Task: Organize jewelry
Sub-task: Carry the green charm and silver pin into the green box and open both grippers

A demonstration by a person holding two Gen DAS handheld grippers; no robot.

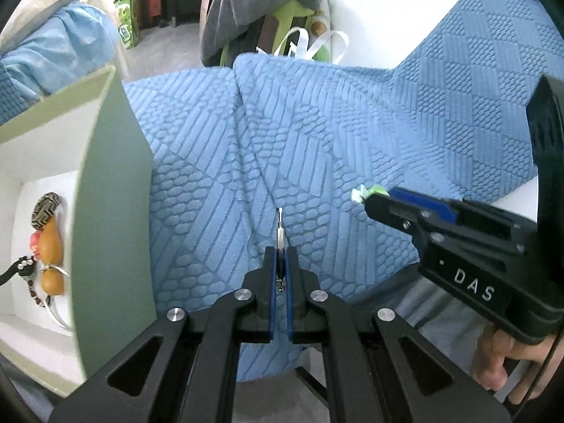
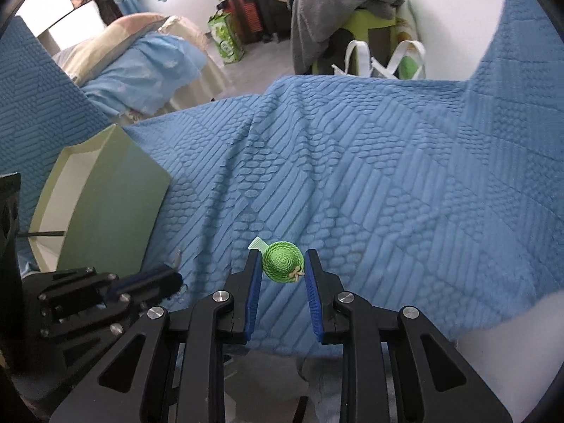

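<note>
My left gripper (image 1: 281, 252) is shut on a thin metal hair clip (image 1: 280, 227) that sticks out forward over the blue quilted cloth (image 1: 317, 134). My right gripper (image 2: 283, 260) is shut on a small green woven hat clip (image 2: 283, 261), held just above the cloth; it shows at the right of the left wrist view (image 1: 373, 197). A pale green box (image 1: 109, 190) with a white inside stands at the left. It holds a patterned oval bead (image 1: 44, 210), orange gourd pieces (image 1: 51, 246) and a beaded bracelet (image 1: 35, 294). The box also shows in the right wrist view (image 2: 112, 204).
The blue cloth (image 2: 352, 176) drapes over the work surface, with folds in the middle. Behind it stand a green stool with grey clothes (image 1: 268, 7), a white bag (image 2: 380, 60), a bed (image 2: 141, 60) and suitcases (image 2: 243, 17). The left gripper's body (image 2: 88, 299) sits at lower left of the right wrist view.
</note>
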